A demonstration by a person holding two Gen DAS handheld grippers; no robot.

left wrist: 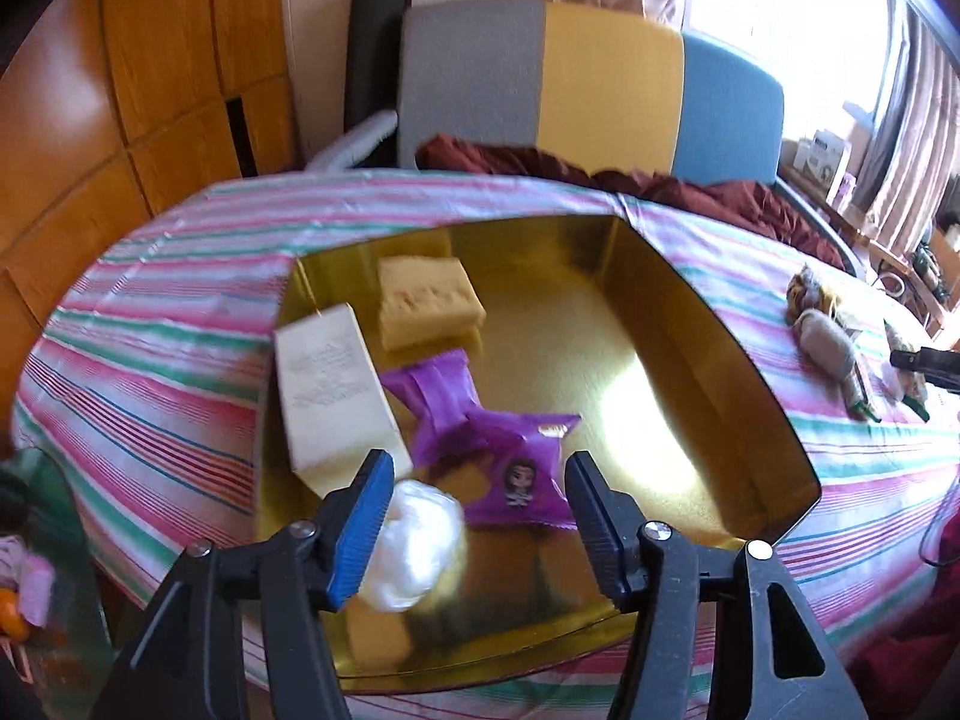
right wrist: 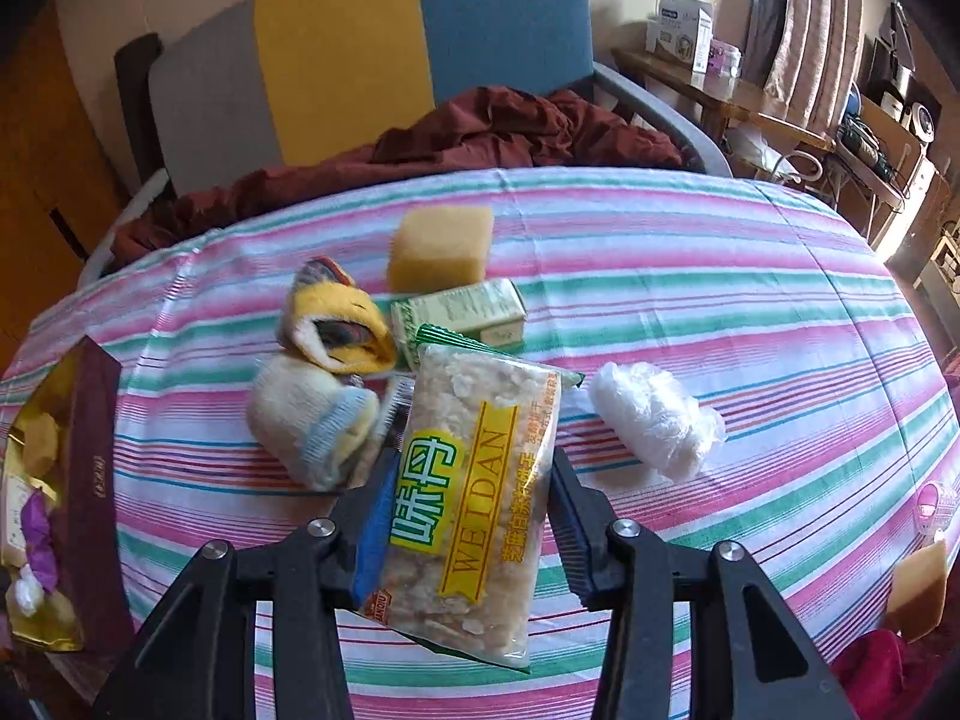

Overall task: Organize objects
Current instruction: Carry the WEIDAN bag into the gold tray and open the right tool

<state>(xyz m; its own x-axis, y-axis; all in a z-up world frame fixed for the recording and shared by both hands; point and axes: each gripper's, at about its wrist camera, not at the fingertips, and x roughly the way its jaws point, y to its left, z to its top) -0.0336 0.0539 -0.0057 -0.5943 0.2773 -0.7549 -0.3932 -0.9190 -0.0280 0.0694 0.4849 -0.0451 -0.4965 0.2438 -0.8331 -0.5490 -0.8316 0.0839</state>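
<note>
Evidently my bench point(right wrist: 690, 276) splits in two: the gold tin point(left wrist: 690, 324) sits toward its left edge as the collecting place, loose items wait mid-bench. Most of the tin's floor lies bare on the right, so there is room. My left gripper point(left wrist: 474, 498) hovers over the tin's near wall, jaws open and empty above a white plastic wad point(left wrist: 414, 546). My right gripper point(right wrist: 468, 510) has its jaws clamped on the Weidan snack pack point(right wrist: 474, 480), lifted clear of the socks point(right wrist: 312, 420).
</note>
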